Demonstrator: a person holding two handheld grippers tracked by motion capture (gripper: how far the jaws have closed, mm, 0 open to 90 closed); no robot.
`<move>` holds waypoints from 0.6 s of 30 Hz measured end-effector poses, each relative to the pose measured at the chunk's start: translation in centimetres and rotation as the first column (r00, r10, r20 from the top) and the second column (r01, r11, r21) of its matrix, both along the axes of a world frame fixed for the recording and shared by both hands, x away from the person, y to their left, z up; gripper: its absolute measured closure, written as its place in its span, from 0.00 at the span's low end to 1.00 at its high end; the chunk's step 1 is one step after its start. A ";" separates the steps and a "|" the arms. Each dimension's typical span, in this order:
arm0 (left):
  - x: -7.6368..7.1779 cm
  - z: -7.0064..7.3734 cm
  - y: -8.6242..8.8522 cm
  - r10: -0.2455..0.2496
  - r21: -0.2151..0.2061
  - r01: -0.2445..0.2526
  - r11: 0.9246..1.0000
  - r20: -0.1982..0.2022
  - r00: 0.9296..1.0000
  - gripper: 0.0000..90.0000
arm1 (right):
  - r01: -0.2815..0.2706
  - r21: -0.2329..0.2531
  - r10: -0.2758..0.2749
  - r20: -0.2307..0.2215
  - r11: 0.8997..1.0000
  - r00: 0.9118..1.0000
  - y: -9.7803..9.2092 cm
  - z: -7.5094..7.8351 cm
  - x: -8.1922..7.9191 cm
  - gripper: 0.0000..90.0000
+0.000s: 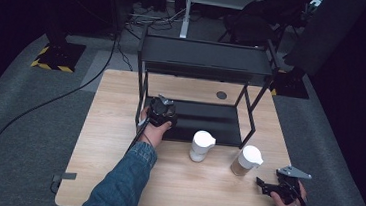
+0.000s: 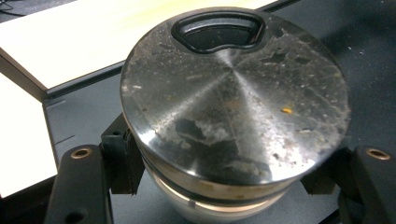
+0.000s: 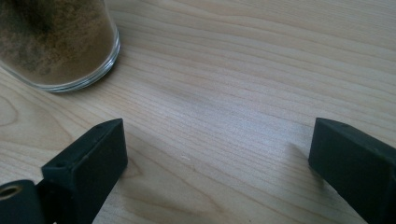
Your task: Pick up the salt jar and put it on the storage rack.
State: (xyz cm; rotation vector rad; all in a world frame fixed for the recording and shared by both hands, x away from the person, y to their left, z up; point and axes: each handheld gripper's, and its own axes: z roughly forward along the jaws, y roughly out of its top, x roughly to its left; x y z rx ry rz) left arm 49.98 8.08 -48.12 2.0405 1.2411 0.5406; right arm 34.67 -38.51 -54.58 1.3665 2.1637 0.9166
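The left gripper [image 2: 224,177] view shows its fingers [image 2: 116,158] clamping a round steel-lidded jar [image 2: 233,107] over the black metal shelf [image 2: 84,116]; right gripper [image 3: 219,163] fingers [image 3: 88,158] gape above the wooden tabletop [image 3: 233,70].

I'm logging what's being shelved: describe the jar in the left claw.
The jar has a round brushed-metal lid, scuffed and speckled with residue, with a dark kidney-shaped pour opening near its rim. Below the lid a clear glass body shows. It stands upright, clamped between the left claw's black jaws, over the black shelf.
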 end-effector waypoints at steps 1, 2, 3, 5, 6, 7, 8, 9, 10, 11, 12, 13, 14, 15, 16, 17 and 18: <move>0.0 -0.1 0.0 -0.001 -0.002 0.001 1.000 -0.001 1.000 0.33 | 0.000 0.000 0.000 0.000 1.000 1.000 0.0 0.0 0.0 0.05; 0.0 -0.1 0.0 -0.001 -0.003 0.001 1.000 -0.002 1.000 0.33 | 0.000 0.000 0.000 0.000 1.000 1.000 0.0 0.0 0.0 0.05; 0.1 -0.2 0.0 -0.001 -0.006 0.001 1.000 -0.004 1.000 0.33 | 0.000 0.000 0.000 0.000 1.000 1.000 0.0 0.0 0.0 0.05; 0.1 -0.2 0.1 0.001 -0.009 -0.001 1.000 -0.005 1.000 0.33 | 0.000 0.000 0.000 0.000 1.000 1.000 0.0 0.0 0.0 0.05; 0.1 -0.2 0.1 -0.001 -0.007 0.001 1.000 -0.005 1.000 0.33 | 0.000 0.000 0.000 0.000 1.000 1.000 0.0 0.0 0.0 0.05; 0.1 -0.2 0.1 0.000 -0.009 0.000 1.000 -0.005 1.000 0.33 | 0.000 0.000 0.000 0.000 1.000 1.000 0.0 0.0 0.0 0.05; 0.1 -0.2 0.1 0.000 -0.010 0.000 1.000 -0.005 1.000 0.33 | 0.000 0.000 0.000 0.000 1.000 1.000 0.0 0.0 0.0 0.05; 0.1 -0.2 0.1 -0.002 -0.009 0.002 1.000 -0.005 1.000 0.33 | 0.000 0.000 0.000 0.000 1.000 1.000 0.0 0.0 0.0 0.05; 0.0 -0.2 0.1 -0.003 -0.009 0.003 1.000 -0.005 1.000 0.33 | 0.000 0.000 0.000 0.000 1.000 1.000 0.0 0.0 0.0 0.05; 0.0 -0.2 0.1 -0.002 -0.011 0.002 1.000 -0.005 1.000 0.33 | 0.000 0.000 0.000 0.000 1.000 1.000 0.0 0.0 0.0 0.05; 0.0 -0.3 0.2 -0.002 -0.012 0.002 1.000 -0.005 1.000 0.33 | 0.000 0.000 0.000 0.000 1.000 1.000 0.0 0.0 0.0 0.05; 0.0 -0.3 0.2 -0.003 -0.012 0.003 1.000 -0.005 1.000 0.33 | 0.000 0.000 0.000 0.000 1.000 1.000 0.0 0.0 0.0 0.05; 0.0 -0.3 0.2 -0.003 -0.013 0.003 1.000 -0.004 1.000 0.33 | 0.000 0.000 0.000 0.000 1.000 1.000 0.0 0.0 0.0 0.05; 0.0 -0.3 0.2 -0.006 -0.010 0.006 1.000 -0.004 1.000 0.33 | 0.000 0.000 0.000 0.000 1.000 1.000 0.0 0.0 0.0 0.05; 0.0 -0.3 0.2 -0.006 -0.010 0.006 1.000 -0.004 1.000 0.33 | 0.000 0.000 0.000 0.000 1.000 1.000 0.0 0.0 0.0 0.05; 0.0 -0.3 0.2 -0.009 -0.007 0.009 1.000 -0.005 1.000 0.33 | 0.000 0.000 0.000 0.000 1.000 1.000 0.0 0.0 0.0 0.05; 0.0 -0.3 0.2 -0.009 -0.007 0.009 1.000 -0.005 1.000 0.33 | 0.000 0.000 0.000 0.000 1.000 1.000 0.0 0.0 0.0 0.05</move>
